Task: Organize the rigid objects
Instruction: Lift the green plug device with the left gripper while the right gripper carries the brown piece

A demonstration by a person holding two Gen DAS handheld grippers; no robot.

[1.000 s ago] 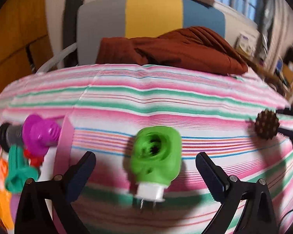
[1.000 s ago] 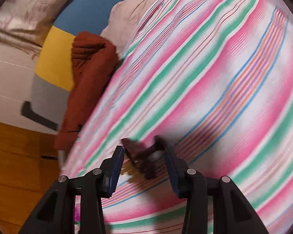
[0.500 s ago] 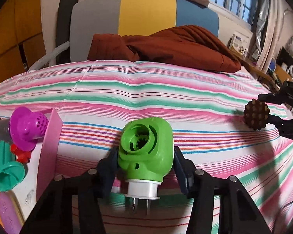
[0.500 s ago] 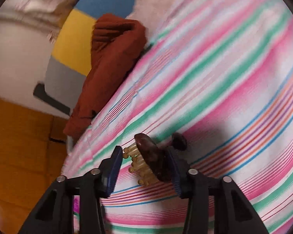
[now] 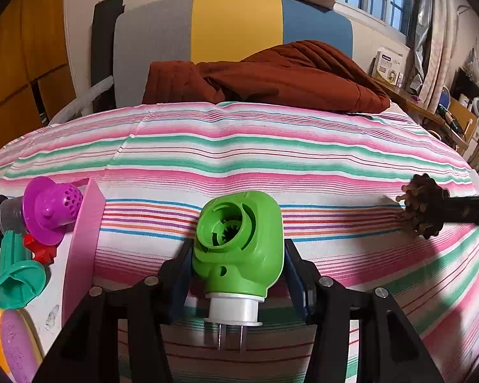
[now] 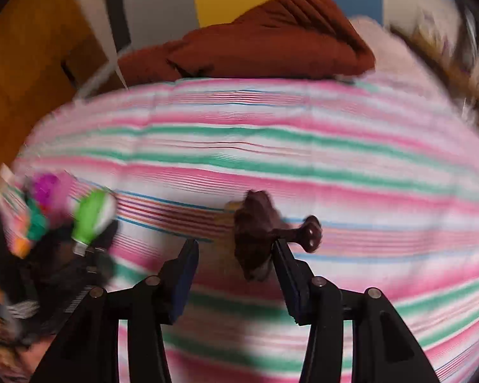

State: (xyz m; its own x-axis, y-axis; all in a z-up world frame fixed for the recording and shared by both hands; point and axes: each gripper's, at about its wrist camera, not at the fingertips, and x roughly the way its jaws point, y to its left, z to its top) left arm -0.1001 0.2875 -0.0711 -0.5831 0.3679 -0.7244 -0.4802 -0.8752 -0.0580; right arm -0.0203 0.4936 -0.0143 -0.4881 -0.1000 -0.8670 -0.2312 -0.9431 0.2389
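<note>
The left gripper (image 5: 238, 265) clamps the green plug-in (image 5: 238, 252) at lower centre, lifted off the striped sheet (image 5: 271, 146). The pink bin (image 5: 86, 239) sits lower left; the next move is likely carrying it there. The right gripper (image 6: 236, 261) has the brown brush (image 6: 255, 233) against one finger; its grip is unclear.

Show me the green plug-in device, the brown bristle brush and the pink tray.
green plug-in device (image 5: 239, 245), left wrist view, front of body
brown bristle brush (image 5: 423, 206), left wrist view, bristled head
pink tray (image 5: 81, 255), left wrist view, side wall

Black angular tool (image 5: 238, 263) arms (silver round screws), blue finger pads (image 5: 295, 276).
</note>
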